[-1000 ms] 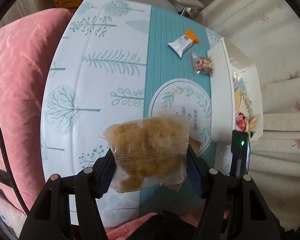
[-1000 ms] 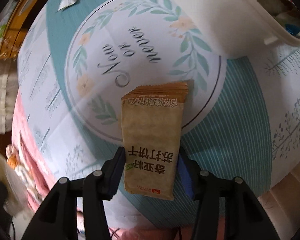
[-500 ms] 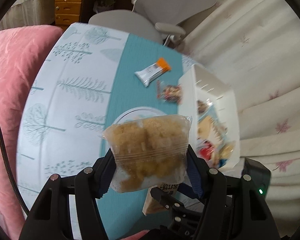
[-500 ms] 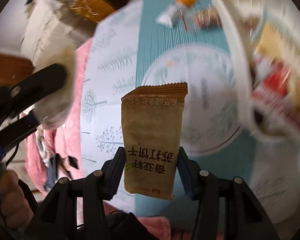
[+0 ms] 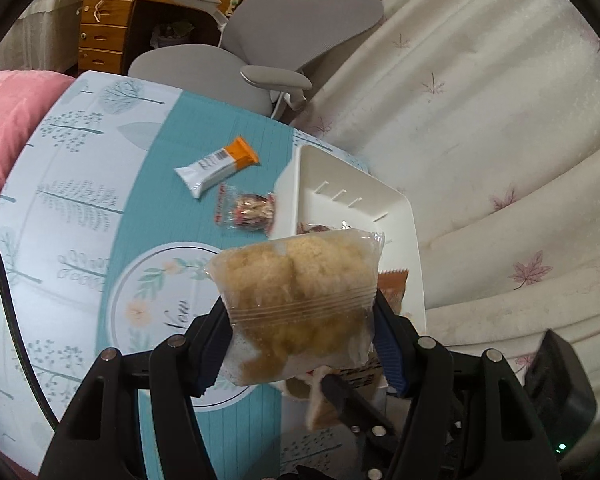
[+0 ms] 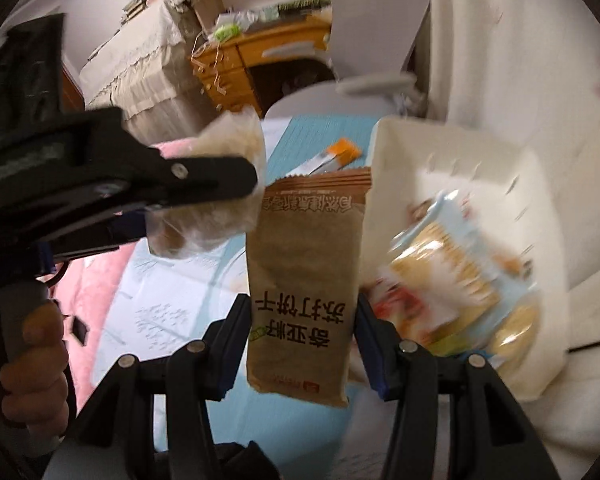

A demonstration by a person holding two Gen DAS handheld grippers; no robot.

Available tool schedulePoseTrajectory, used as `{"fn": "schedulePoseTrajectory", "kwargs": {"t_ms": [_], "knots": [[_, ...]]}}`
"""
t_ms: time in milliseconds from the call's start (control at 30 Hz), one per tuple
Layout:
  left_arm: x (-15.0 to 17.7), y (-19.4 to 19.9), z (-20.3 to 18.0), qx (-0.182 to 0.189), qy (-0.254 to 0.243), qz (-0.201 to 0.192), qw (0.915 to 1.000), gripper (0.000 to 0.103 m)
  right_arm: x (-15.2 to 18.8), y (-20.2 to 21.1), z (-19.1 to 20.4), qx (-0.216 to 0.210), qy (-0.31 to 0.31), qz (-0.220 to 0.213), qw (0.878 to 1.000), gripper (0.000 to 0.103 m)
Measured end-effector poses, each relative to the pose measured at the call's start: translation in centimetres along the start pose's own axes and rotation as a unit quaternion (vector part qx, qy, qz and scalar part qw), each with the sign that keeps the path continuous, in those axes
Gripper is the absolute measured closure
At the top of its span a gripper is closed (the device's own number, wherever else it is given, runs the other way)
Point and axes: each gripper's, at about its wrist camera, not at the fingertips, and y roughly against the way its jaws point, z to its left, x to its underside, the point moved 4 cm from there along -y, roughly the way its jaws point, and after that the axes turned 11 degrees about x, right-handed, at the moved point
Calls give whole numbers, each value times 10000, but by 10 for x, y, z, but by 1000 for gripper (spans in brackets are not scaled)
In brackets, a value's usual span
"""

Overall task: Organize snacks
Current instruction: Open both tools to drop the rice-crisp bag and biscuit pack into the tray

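Observation:
My left gripper (image 5: 300, 336) is shut on a clear bag of golden crumbly snack (image 5: 300, 296), held above the table beside the white bin (image 5: 352, 184). My right gripper (image 6: 300, 332) is shut on a brown cracker packet (image 6: 304, 280), held upright at the bin's (image 6: 452, 148) left edge. The left gripper and its bag (image 6: 220, 208) show at the left of the right wrist view. The bin holds several snack packets (image 6: 460, 280), blurred. An orange-and-white bar (image 5: 216, 166) and a small clear candy packet (image 5: 246, 212) lie on the teal strip of the tablecloth (image 5: 156, 208).
A grey office chair (image 5: 260, 44) and a wooden drawer unit (image 5: 108, 28) stand beyond the table's far edge. A pink cushion (image 5: 8, 120) lies at the left. A cream leaf-patterned cover (image 5: 500, 120) rises to the right of the bin.
Both grippers have lifted and swung right toward the bin, each keeping hold of its packet. The right gripper's view has risen from the tablecloth to the bin and room.

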Motion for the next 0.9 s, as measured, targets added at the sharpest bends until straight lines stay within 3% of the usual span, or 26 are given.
{"fn": "schedulePoseTrajectory", "kwargs": {"t_ms": [200,500,667,900], "knots": [[3,-33,-22,-7,-76,159,9998,40,-2,4,-42,351,37,-220,9991,54],[13,-84,-57,36,-331,555,9979,40,4,-7,-113,774,-488,-32,9958,54],[18,-94,-67,-90,-567,740,9956,25,10,-14,-141,704,-1022,200,9921,51],[17,-85,-54,-254,-442,705,9962,23,21,-22,-144,637,-1402,493,9868,41]]}}
